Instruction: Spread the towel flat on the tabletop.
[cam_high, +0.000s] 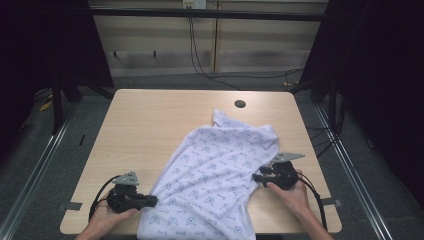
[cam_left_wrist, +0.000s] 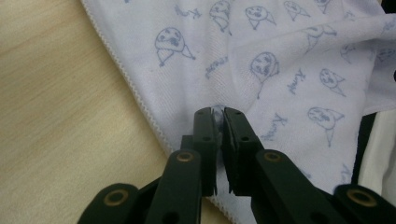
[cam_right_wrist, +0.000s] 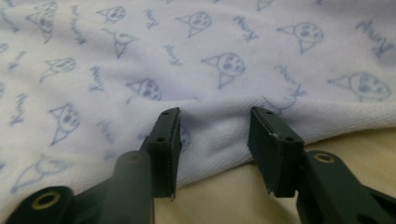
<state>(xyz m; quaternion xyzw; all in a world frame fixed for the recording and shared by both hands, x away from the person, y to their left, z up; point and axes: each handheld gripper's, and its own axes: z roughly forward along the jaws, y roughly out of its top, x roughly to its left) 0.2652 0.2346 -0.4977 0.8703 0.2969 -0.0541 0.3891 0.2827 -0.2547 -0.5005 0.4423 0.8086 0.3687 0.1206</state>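
- One white terry-cloth towel printed with small blue-grey cartoon faces (cam_high: 212, 180) lies rumpled on the light wood-grain table (cam_high: 150, 120). Its long axis runs from the near edge at about 6 o'clock, where it hangs slightly over, up to a peak near 1 o'clock.
- Left gripper (cam_high: 150, 201), one of two, sits at the towel's 8 o'clock edge, pointing toward 3 o'clock. In the left gripper view (cam_left_wrist: 217, 123) its jaws stand almost together with a thin fold of the stitched hem (cam_left_wrist: 140, 100) pinched between the pads.
- Right gripper (cam_high: 259, 177) sits at the towel's 4 o'clock edge, pointing toward 9 o'clock. In the right gripper view (cam_right_wrist: 215, 135) its jaws stand about half apart, and the thick folded edge lies between them; the pads do not yet press on the cloth.
- The relation that matters, I judge: the cloth edge is already inside the right jaws, straight ahead at 12 o'clock, so only closing is needed there.
- Both hands are about equally near the towel, one per side.
- Farthest off: one round dark cable hole (cam_high: 240, 104) in the table at 12 o'clock.
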